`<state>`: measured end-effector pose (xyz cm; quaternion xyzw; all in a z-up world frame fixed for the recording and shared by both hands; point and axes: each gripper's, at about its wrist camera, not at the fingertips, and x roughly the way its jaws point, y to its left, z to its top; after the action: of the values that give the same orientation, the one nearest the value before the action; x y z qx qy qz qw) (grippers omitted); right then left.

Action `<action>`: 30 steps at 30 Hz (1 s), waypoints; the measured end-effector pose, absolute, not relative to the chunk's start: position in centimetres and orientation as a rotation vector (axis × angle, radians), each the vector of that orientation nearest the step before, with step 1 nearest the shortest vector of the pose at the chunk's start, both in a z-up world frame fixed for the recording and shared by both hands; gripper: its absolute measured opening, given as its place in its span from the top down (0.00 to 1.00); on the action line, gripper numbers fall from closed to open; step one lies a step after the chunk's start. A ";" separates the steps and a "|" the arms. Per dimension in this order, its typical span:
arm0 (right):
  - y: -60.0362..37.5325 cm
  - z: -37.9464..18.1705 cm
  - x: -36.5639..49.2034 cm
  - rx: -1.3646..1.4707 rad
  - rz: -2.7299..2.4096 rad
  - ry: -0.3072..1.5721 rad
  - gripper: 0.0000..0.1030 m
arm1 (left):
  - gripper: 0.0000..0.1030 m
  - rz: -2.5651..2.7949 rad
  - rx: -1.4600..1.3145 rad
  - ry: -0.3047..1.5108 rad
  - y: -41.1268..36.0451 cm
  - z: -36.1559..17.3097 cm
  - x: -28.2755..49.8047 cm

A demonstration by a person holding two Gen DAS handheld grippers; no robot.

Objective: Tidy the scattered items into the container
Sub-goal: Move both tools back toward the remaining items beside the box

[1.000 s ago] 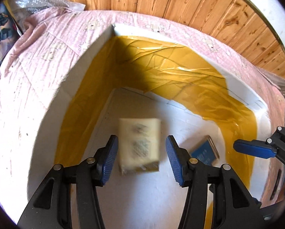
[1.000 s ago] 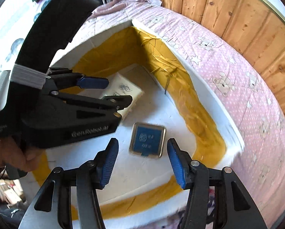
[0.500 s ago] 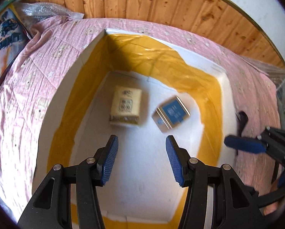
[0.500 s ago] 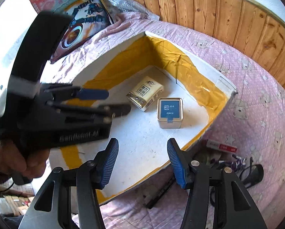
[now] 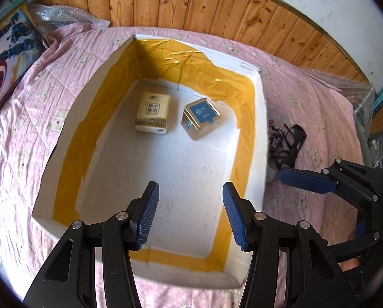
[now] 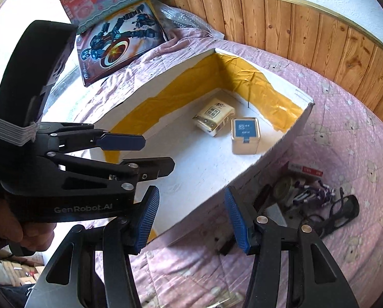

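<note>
Your left gripper (image 5: 189,215) and right gripper (image 6: 191,218) both gape wide and empty above the white container (image 5: 258,133); inside, well beyond the pads, lie the cream packet (image 5: 153,111) and blue-lidded tin (image 5: 200,118), with loose items (image 6: 314,195) outside on the pink bedspread (image 6: 345,133).

A pink bedspread (image 5: 50,154) covers the bed; wooden wall panelling (image 5: 217,7) runs behind it below a white wall (image 5: 345,5).

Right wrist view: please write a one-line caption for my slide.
Open right gripper above the box rim; tissue pack and tin inside, clutter left on the pink sheet.
</note>
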<state>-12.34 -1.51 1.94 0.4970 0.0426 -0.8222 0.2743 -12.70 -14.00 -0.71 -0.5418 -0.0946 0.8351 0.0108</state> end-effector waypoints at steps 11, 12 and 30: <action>-0.6 2.1 -7.4 1.285 -2.243 0.086 0.47 | 0.47 2.582 -1.649 -0.313 -12.6 -0.4 -9.1; -0.4 1.9 -6.7 1.281 -2.249 0.086 0.47 | 0.47 2.583 -1.641 -0.305 -12.2 -0.3 -8.7; 4.7 -2.6 -0.4 1.338 -2.299 -0.110 0.47 | 0.47 2.542 -1.523 0.010 -4.5 0.3 -4.7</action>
<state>-0.41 4.68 -2.58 0.4882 -0.0402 -0.8388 0.2376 -4.72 -4.47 0.29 -0.5121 0.0033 0.8543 0.0891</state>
